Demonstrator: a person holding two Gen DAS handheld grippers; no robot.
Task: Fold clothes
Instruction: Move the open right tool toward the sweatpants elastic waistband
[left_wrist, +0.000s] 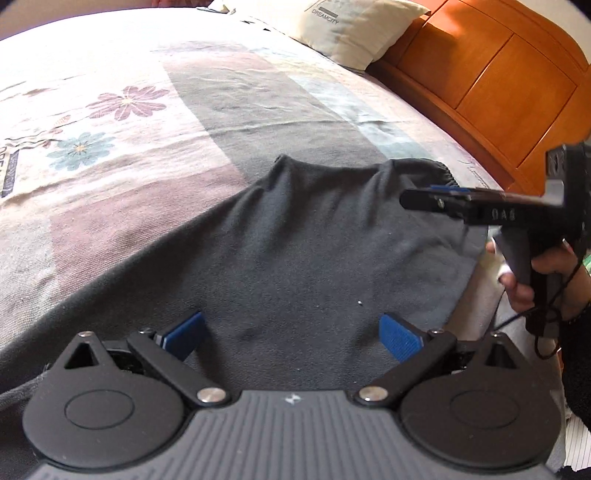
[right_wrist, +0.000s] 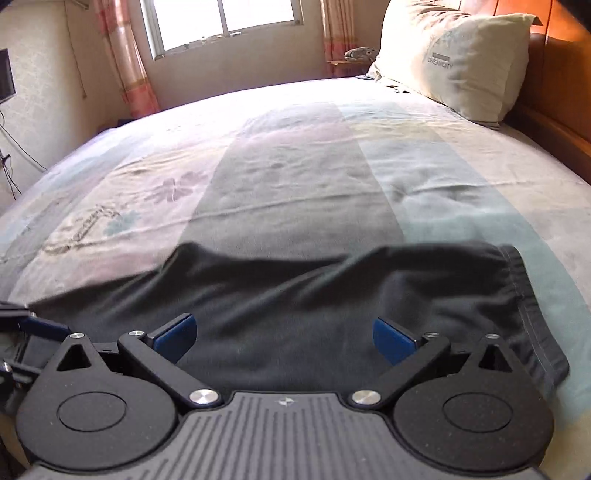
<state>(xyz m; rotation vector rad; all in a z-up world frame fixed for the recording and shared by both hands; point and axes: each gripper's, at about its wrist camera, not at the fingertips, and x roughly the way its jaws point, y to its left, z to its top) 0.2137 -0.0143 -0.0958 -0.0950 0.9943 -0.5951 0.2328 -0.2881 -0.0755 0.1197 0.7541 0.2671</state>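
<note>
A dark grey garment (left_wrist: 295, 251) lies spread on the bed, its elastic waistband at the far right end (left_wrist: 439, 168). It also shows in the right wrist view (right_wrist: 295, 295), with the waistband at the right (right_wrist: 524, 288). My left gripper (left_wrist: 291, 334) is open and empty, low over the garment. My right gripper (right_wrist: 284, 338) is open and empty, also just over the cloth. In the left wrist view the right gripper (left_wrist: 424, 199) reaches in from the right, held by a hand, over the waistband end.
The bed has a patchwork flowered cover (left_wrist: 110, 110). A cream pillow (right_wrist: 458, 62) lies at the head against an orange wooden headboard (left_wrist: 498, 74). A window with pink curtains (right_wrist: 221, 22) is on the far wall. The left gripper's tip shows at the left edge (right_wrist: 33, 325).
</note>
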